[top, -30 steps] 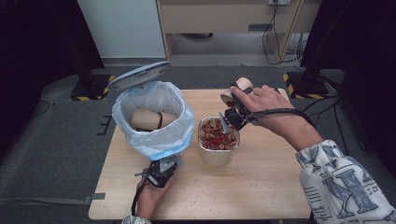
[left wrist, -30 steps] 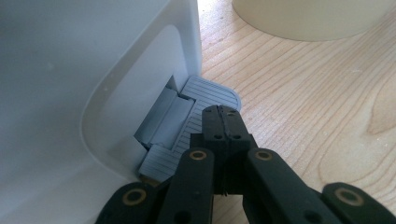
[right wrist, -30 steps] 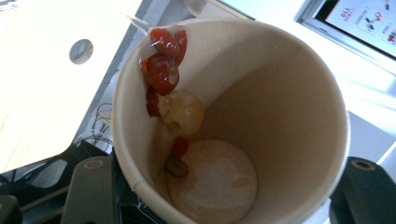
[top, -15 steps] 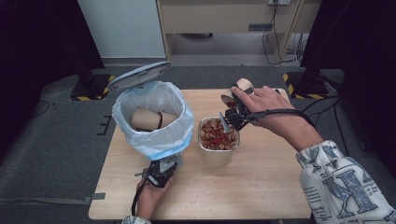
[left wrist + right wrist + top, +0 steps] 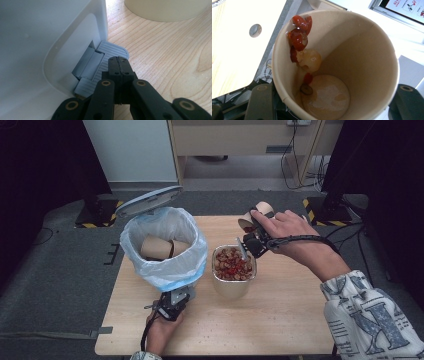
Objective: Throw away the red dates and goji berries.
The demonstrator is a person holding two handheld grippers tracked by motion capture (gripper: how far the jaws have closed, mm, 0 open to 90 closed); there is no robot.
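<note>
Right hand-held gripper pinching a tipped tan paper cup (red and pale food bits stuck inside) just above the clear tub of food scraps on the wooden counter. Left hand-held gripper pressed together, pushing down the grey foot pedal of the white bin, lid up.

Beyond the right hand-held gripper, past the far edge of the wooden surface, cables hang before a low cabinet. A striped-edged black base stands on the grey floor just behind that gripper.
</note>
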